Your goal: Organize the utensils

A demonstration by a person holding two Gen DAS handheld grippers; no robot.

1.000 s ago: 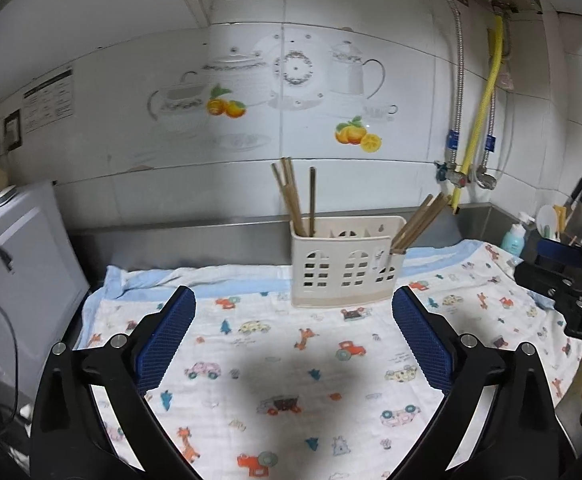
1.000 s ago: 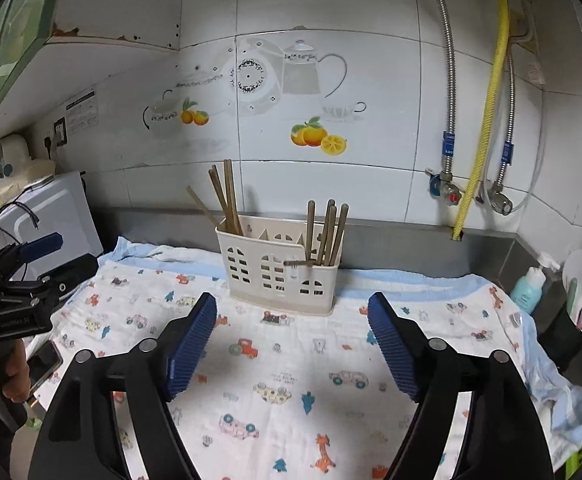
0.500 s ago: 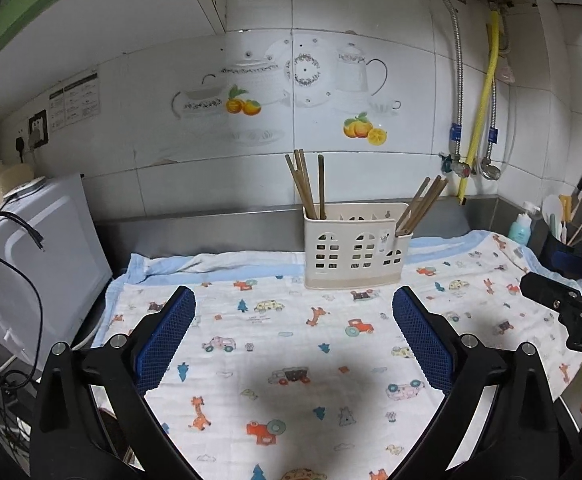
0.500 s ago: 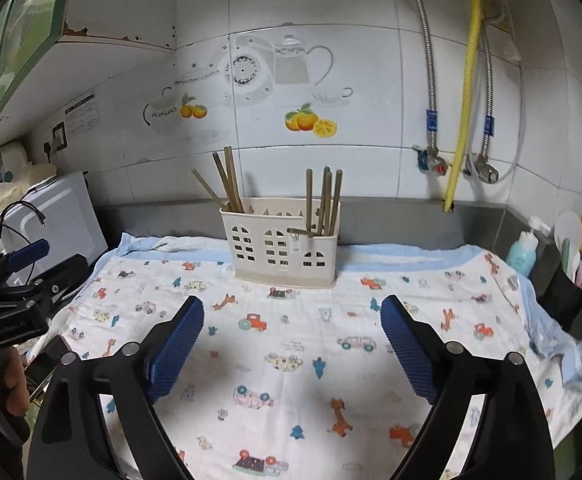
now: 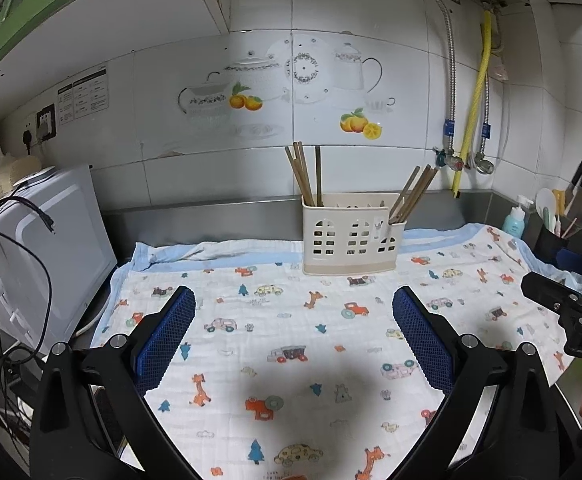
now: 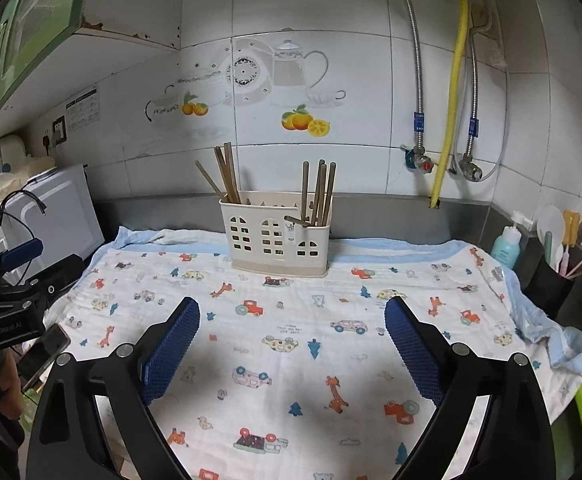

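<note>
Standing at the far edge of the cloth (image 5: 275,344) that covers the table, the caddy (image 5: 351,236) sits upright just before the steel backsplash, well beyond both hand-held grippers. Chopsticks (image 5: 305,174) lean in its left compartment and a second bunch (image 5: 413,194) tilts out to the right from its right compartment; from the right wrist view the same caddy (image 6: 277,236) shows one bunch (image 6: 227,174) at its left end and another (image 6: 319,194) nearly upright at its right end. Left hand-held gripper (image 5: 293,336) hovers over the near part of the cloth, jaws spread wide with nothing between them, the caddy far ahead and slightly right of its midline. Right hand-held gripper (image 6: 291,344) also hangs over the near cloth (image 6: 291,320), jaws wide apart and empty, the caddy far ahead and about on its midline. Each hand-held gripper shows at the edge of the other's view, apart from the caddy.
</note>
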